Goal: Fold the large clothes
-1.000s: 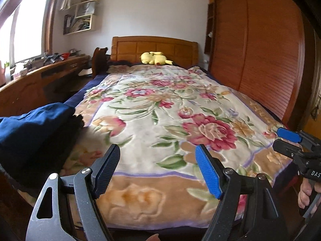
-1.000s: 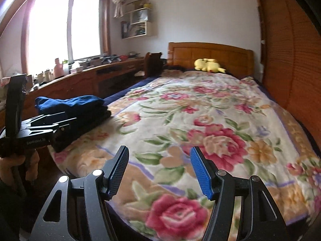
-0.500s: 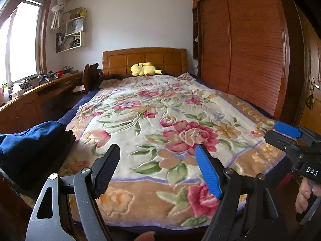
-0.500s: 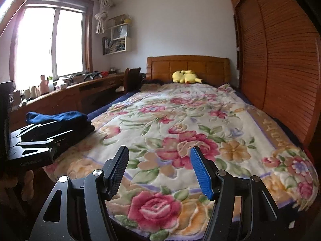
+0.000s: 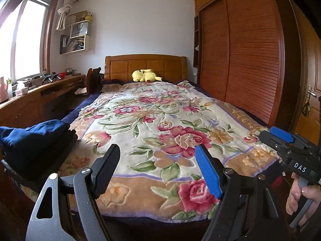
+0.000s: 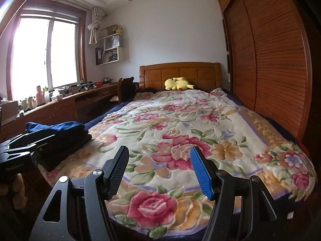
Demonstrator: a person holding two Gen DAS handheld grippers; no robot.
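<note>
Clothes (image 5: 34,140), a folded dark blue and black stack, lie on the near left corner of the bed (image 5: 160,132), on its floral blanket (image 5: 152,120). Both grippers hang above the foot of the bed with jaws spread and nothing between them. The left gripper (image 5: 157,169) is near the stack, to its right; the right gripper (image 6: 159,172) is farther right, well apart from it.
</note>
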